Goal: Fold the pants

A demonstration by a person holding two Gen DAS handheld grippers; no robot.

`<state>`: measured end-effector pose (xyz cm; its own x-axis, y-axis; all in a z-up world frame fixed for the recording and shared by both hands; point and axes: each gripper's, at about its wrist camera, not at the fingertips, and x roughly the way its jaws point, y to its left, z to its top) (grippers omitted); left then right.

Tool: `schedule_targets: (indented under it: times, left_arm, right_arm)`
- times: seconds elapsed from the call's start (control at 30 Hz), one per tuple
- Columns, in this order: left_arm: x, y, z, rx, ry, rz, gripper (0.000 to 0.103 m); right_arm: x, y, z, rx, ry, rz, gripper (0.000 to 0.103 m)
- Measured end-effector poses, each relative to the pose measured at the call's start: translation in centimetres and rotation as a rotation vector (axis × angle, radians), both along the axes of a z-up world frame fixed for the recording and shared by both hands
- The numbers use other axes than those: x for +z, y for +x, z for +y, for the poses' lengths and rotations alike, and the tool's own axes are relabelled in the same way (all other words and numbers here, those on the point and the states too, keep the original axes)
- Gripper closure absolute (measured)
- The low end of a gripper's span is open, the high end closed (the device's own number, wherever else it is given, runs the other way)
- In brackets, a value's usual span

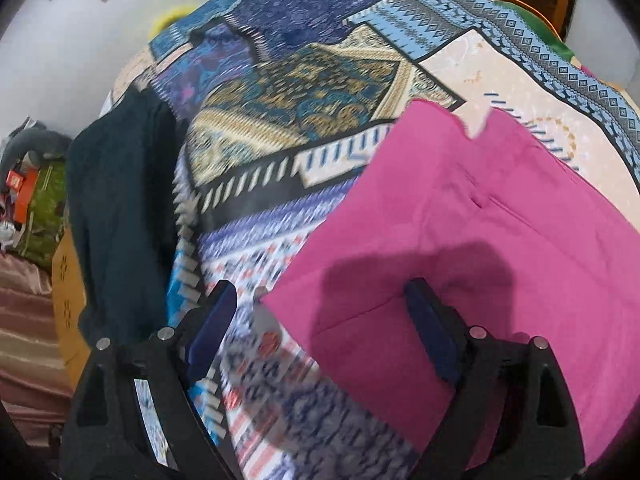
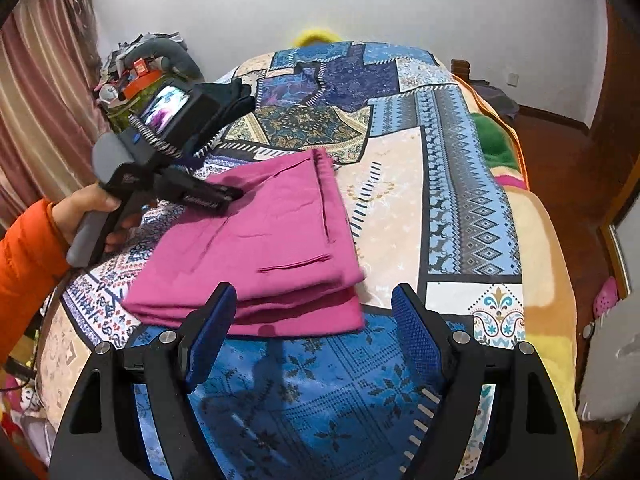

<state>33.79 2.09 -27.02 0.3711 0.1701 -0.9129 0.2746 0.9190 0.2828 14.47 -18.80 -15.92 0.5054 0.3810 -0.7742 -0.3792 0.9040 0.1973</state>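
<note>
The pink pants lie folded in a flat stack on the patterned bedspread. They also fill the right half of the left wrist view. My left gripper is open and empty, held low over the stack's left edge, one finger over pink cloth and one over the bedspread. It also shows from outside in the right wrist view, held by a hand in an orange sleeve. My right gripper is open and empty, just in front of the stack's near edge.
A dark folded garment lies on the bed's left side; it also shows far back in the right wrist view. Clutter sits by the curtain at left. The bed's right edge drops to a wooden floor.
</note>
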Motion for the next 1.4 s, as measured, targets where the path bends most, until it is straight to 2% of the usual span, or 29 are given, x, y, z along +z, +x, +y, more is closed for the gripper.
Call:
schedule_targets:
  times: [0.3, 0.37, 0.47, 0.53, 0.7, 0.8, 0.87, 0.97, 1.07, 1.13, 1.23, 1.3, 1.33, 1.4]
  left_arm:
    - [2.7, -6.0, 3.4, 0.059, -0.084, -0.006, 0.016]
    - [3.3, -7.5, 3.6, 0.077, -0.128, -0.014, 0.016]
    - [4.1, -9.2, 3.5, 0.094, -0.224, -0.001, 0.025]
    - [4.6, -10.2, 3.4, 0.109, -0.274, -0.007, 0.026]
    - [5.4, -11.9, 4.0, 0.136, -0.41, -0.002, 0.028]
    - [5.6, -12.8, 4.4, 0.152, -0.461, -0.006, 0.028]
    - [5.9, -13.0, 4.7, 0.15, -0.478, -0.015, 0.028]
    - [7.0, -13.7, 4.9, 0.134, -0.464, -0.045, 0.028]
    - [7.6, -14.2, 5.1, 0.129, -0.352, -0.105, 0.029]
    - [7.0, -14.1, 5.7, 0.139, -0.324, -0.092, 0.033]
    - [5.9, -14.3, 6.8, 0.155, -0.354, -0.065, 0.037]
    - [5.8, -14.4, 7.2, 0.162, -0.376, -0.071, 0.044]
    - [5.8, -14.5, 7.4, 0.168, -0.396, -0.072, 0.048]
    - [5.7, -14.8, 7.6, 0.179, -0.403, -0.08, 0.065]
  right_arm:
    - [-0.2, 0.3, 0.8, 0.021, 0.009, -0.007, 0.026]
    - [-0.5, 0.5, 0.8, 0.016, 0.031, 0.005, 0.026]
    - [-1.4, 1.1, 0.8, 0.015, 0.103, 0.065, 0.026]
    - [-2.3, 1.6, 1.2, 0.017, 0.108, 0.106, 0.026]
    - [-3.2, 1.6, 1.7, 0.032, 0.099, 0.131, 0.039]
    - [-3.6, 1.7, 1.5, 0.038, 0.09, 0.135, 0.047]
    - [-3.8, 1.7, 1.5, 0.048, 0.06, 0.127, 0.049]
    - [-3.7, 1.9, 1.6, 0.057, -0.001, 0.102, 0.053]
    - [-3.6, 2.2, 1.6, 0.057, -0.03, 0.096, 0.054]
    - [-3.1, 2.0, 1.7, 0.057, -0.04, 0.086, 0.056]
    - [-2.0, 1.1, 1.8, 0.076, -0.013, 0.063, 0.056]
    - [-1.6, 0.4, 2.0, 0.083, -0.005, 0.052, 0.058]
    - [-1.5, 0.1, 2.1, 0.09, -0.002, 0.049, 0.064]
    - [-1.8, -0.5, 2.3, 0.105, 0.001, 0.057, 0.073]
